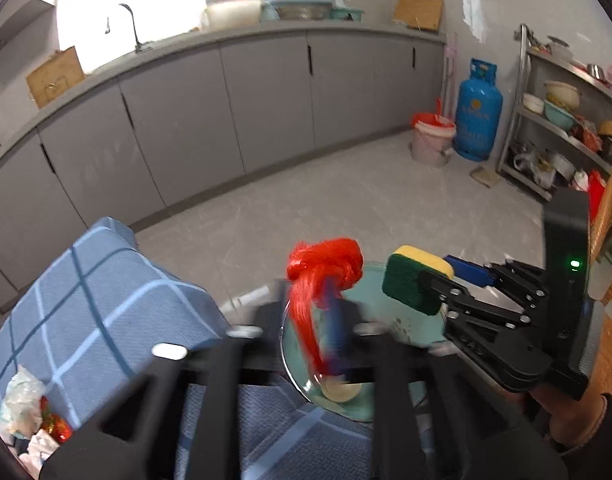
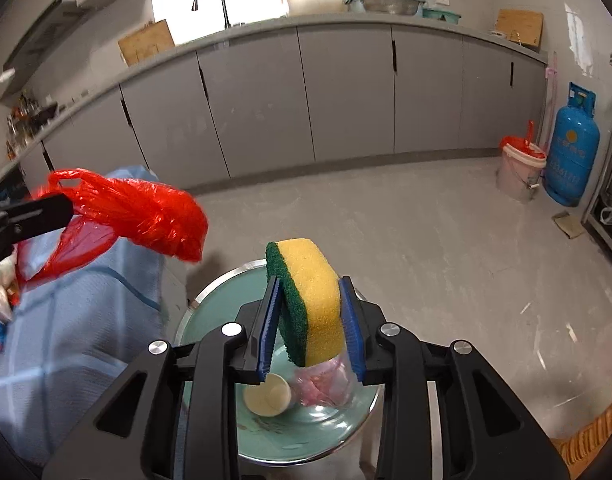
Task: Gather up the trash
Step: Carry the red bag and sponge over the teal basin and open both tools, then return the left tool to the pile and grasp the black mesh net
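Note:
My left gripper (image 1: 329, 332) is shut on a red plastic bag (image 1: 325, 276), held over the teal trash bin (image 1: 409, 320); the bag also shows in the right wrist view (image 2: 146, 212), left of the bin. My right gripper (image 2: 309, 328) is shut on a yellow and green sponge (image 2: 309, 300) above the open bin (image 2: 210, 320). It also shows in the left wrist view (image 1: 437, 280) with the sponge (image 1: 413, 276). Inside the bin lie a paper cup (image 2: 268, 398) and a clear plastic container (image 2: 325, 384).
A table with a blue checked cloth (image 1: 106, 300) stands left of the bin, with crumpled wrappers (image 1: 30, 412) on it. Grey cabinets (image 1: 226, 100) line the far wall. A pink bucket (image 1: 431, 140), a blue gas cylinder (image 1: 477, 116) and a metal shelf (image 1: 565, 128) stand at the right.

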The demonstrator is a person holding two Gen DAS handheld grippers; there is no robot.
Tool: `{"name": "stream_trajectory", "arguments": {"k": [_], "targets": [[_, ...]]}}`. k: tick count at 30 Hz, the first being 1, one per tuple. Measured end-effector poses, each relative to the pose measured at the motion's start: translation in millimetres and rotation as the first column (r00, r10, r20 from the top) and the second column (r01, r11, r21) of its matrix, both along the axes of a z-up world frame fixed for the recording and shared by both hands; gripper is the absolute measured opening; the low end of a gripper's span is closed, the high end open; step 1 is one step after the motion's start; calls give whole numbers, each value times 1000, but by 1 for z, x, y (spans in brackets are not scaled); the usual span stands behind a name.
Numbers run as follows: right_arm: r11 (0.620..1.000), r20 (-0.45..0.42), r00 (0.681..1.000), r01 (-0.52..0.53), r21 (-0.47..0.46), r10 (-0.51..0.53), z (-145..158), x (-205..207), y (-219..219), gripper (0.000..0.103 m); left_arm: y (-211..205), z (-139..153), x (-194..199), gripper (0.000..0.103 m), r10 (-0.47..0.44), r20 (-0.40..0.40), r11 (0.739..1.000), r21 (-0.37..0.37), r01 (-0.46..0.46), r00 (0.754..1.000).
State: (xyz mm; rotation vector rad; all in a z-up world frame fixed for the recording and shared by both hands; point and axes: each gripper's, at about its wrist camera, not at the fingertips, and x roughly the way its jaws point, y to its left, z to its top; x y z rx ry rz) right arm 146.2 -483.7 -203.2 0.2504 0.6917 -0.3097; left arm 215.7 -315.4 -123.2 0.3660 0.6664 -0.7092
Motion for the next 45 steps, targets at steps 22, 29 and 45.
{"name": "stream_trajectory", "arguments": {"k": [22,29,45], "targets": [[985,79,982,-173,28,170,54,17,94,72,182,52,7,80,380,119,925,-30,-380,917],[943,90,939,-333,2,332,73,46,178,74,291,55,3,86,567,164,818,-2,-575,807],[835,56,833,-550,-34,551,84,75,313,75,483,8,10,86,810,53,583,31,-812,584]]}}
